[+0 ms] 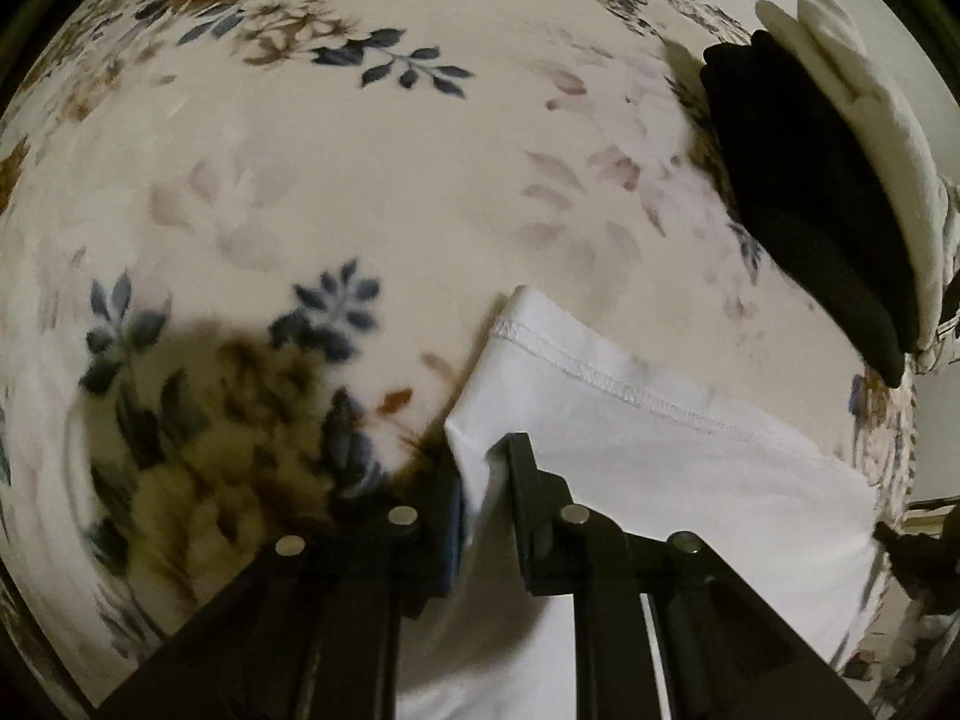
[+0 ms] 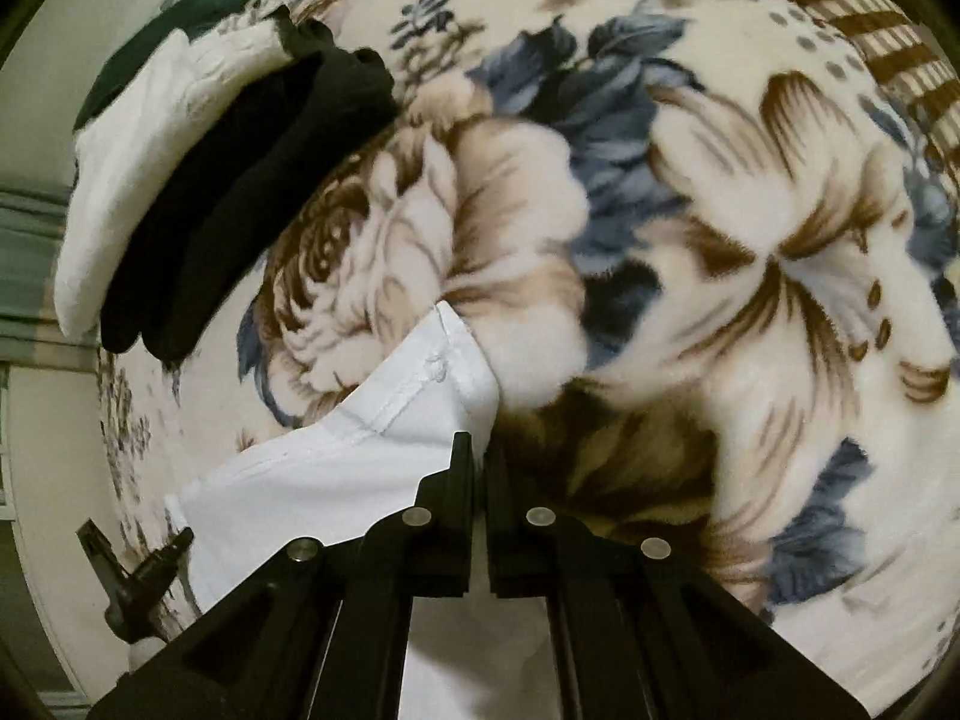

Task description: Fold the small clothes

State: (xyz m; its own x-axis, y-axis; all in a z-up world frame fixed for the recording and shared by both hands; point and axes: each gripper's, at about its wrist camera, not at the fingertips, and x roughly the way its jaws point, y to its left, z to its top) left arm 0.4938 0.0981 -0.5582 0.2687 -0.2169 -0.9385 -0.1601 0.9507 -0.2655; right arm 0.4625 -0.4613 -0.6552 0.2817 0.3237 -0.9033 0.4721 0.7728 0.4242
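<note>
white garment (image 1: 660, 456) spread flat on the floral blanket (image 1: 336, 192), near edge of the scene, between the two tools. hemmed edge with a visible double stitch line running left to right, long axis across the view. left end of the garment pinched in the left tool (image 1: 486, 468): jaws nearly together, thin fabric fold caught between them. right end pinched in the right tool (image 2: 480, 456): jaws fully together on the corner of the cloth, hem and a small puckered knot of thread just beyond the tips. each tool at its own corner, neither nearer than the other; garment body hanging back toward the person, free hem lying farther out.

judged step: both corners gripped, ready for carrying the near edge over toward the far edge; fold line expected parallel to the stitched hem, so equal travel of both tools needed to keep the edge square.

materials: garment thin, smooth woven or knit cotton, limp, easily creased. blanket thick, fleecy, plush pile printed with blue leaves and brown blooms, likely to drag on the cloth. farther out, a stack of folded items: black piece (image 1: 804, 204) beside a cream piece (image 1: 870, 120), and a dark green piece (image 2: 168, 30) beyond them, well apart from the garment.
</note>
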